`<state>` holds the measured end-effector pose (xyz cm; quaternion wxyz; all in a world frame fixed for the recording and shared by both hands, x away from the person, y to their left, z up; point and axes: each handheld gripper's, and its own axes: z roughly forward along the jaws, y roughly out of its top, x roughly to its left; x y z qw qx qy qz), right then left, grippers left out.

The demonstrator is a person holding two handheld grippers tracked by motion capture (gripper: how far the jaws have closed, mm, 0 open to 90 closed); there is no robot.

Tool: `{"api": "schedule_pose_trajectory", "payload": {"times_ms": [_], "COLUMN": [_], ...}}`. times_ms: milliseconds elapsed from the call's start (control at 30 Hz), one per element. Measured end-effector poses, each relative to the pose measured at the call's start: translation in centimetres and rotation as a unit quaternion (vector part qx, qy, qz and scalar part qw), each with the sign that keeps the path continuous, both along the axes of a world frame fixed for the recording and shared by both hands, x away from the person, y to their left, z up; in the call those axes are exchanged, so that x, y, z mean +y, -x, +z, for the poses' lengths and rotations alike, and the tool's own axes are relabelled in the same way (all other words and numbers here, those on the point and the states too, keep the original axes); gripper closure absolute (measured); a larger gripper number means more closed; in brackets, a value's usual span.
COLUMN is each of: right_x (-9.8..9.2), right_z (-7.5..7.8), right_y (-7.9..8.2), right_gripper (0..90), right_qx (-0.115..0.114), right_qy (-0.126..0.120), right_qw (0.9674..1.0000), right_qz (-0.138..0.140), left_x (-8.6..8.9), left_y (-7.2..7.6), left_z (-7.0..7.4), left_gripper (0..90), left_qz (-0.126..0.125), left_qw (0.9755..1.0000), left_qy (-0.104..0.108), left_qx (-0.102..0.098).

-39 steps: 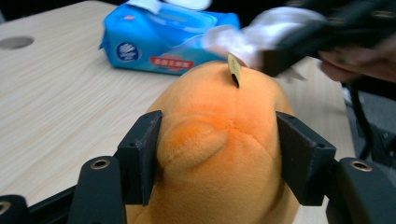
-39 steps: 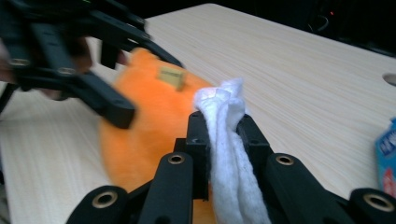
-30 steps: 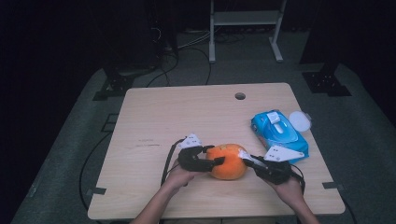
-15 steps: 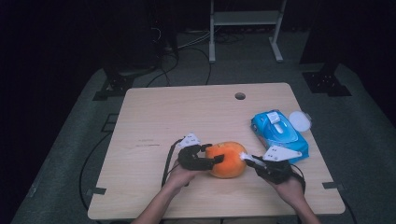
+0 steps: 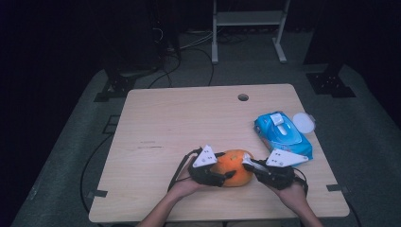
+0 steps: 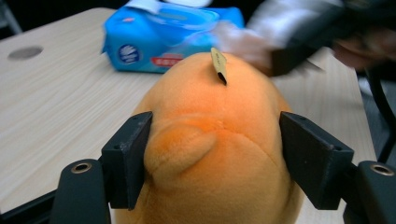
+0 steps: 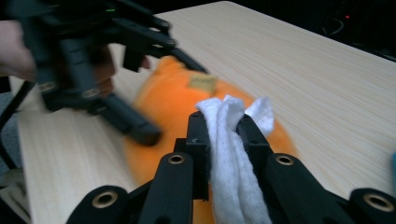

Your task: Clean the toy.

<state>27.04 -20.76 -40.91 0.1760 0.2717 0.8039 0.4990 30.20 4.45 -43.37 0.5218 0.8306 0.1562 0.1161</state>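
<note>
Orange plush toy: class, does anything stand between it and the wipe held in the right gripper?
Nothing visible does. The right gripper, shut on the white wipe, has it at the orange plush toy, which the left gripper clamps.

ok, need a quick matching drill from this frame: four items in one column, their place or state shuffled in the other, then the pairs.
Items
1. orange plush toy
2. white wipe
3. blue wipes pack
4. round white lid

Place or state
A. lying on the table just past the pack's far right corner
B. pinched between the right gripper's jaws
C. squeezed between the left gripper's jaws
D. resting on the table's right side, beyond the right gripper

Pairs: 1-C, 2-B, 3-D, 4-A
</note>
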Motion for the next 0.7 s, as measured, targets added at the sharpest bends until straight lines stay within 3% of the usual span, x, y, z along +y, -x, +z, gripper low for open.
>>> {"api": "schedule_pose_trajectory", "payload": {"times_ms": [133,233,333,433,567,700], "right_x": [-1.6,-2.2,-1.0,0.2,1.5,1.1], "right_z": [-0.6,-0.8,-0.3,0.5,0.8,0.4], "right_y": [-0.8,-1.0,-0.2,0.4,1.0,0.5], "right_gripper": [77.2,77.1,77.0,77.0,76.7,76.5], "right_qx": [0.016,0.033,0.030,0.033,0.032,0.010], "right_qy": [-0.006,-0.021,-0.039,-0.072,-0.057,-0.004], "right_qw": [0.9994,0.9988,0.9988,0.9954,0.9949,0.9994], "right_qz": [-0.029,-0.031,0.004,0.053,0.077,0.034], "left_x": [-0.4,-0.7,-0.8,-0.9,-1.0,-1.1], "left_y": [0.5,0.6,0.6,0.7,0.8,1.0], "left_z": [-0.1,-0.1,-0.3,-0.4,-0.4,-0.3], "left_gripper": [27.7,26.5,24.4,24.3,24.1,24.2], "left_qz": [-0.029,-0.029,-0.027,-0.027,-0.027,-0.029], "left_qw": [0.9995,0.9995,0.9995,0.9995,0.9995,0.9992], "left_qy": [-0.004,-0.007,-0.013,-0.008,-0.009,-0.015], "left_qx": [-0.011,-0.011,-0.011,-0.012,-0.016,-0.021]}}
